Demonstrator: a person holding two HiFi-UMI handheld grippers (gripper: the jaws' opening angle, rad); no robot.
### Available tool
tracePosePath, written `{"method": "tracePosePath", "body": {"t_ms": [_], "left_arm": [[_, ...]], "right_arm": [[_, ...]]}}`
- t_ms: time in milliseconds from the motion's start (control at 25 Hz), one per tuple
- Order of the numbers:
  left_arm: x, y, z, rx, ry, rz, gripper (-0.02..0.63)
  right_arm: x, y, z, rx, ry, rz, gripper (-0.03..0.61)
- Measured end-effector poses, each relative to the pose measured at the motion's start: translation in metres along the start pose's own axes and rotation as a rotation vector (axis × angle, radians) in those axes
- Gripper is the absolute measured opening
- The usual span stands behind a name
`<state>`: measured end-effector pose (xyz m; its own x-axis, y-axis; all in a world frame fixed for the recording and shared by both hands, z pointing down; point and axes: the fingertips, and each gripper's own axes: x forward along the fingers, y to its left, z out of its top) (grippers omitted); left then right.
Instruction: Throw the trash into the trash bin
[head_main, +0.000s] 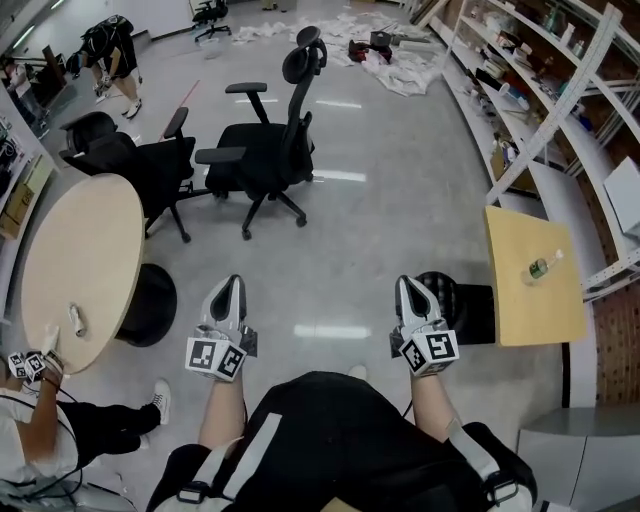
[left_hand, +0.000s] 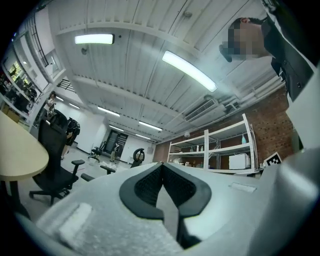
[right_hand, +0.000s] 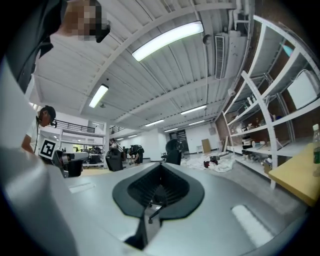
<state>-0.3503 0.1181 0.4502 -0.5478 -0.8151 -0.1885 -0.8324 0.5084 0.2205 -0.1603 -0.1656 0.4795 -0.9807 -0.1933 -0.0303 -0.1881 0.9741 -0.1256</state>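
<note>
Bottle (head_main: 540, 267) on square wooden table (head_main: 520, 312)

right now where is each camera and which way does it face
head view: on the person's head, steeply down at floor, chairs, square table; shows arms, left gripper, right gripper.
left gripper view: on left gripper, along its closed fingers toward shelves, ceiling; upper body at right.
right gripper view: on right gripper, along its closed fingers down the room; upper body at left.
shared: square table and bottle, in head and right gripper views.
</note>
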Motion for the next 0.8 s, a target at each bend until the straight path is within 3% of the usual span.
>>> {"method": "tracePosePath", "body": {"t_ms": [160,320,520,800], "left_arm": [[0.036,-0.042,-0.014,-0.01,0.014,-0.063,0.0],[0.076,-0.094,-0.032,0.031,0.029,-0.149,0.0],[0.122,-0.162,-0.064,-0.003,0.04,-0.252,0.0],[0.166,-0.258,-0.101,-0.045,0.12,-0.459,0.0]], "right_arm": [[-0.024,-0.055,0.008,0.016,-0.03,-0.084,0.006],[-0.056,-0.105,0.01,0.028,-0.059,-0.139,0.006],[-0.108,-0.171,0.0,0.042,-0.04,-0.266,0.006],[-0.173,-0.213,0.013,0.026,-0.069,-0.405,0.006]]}}
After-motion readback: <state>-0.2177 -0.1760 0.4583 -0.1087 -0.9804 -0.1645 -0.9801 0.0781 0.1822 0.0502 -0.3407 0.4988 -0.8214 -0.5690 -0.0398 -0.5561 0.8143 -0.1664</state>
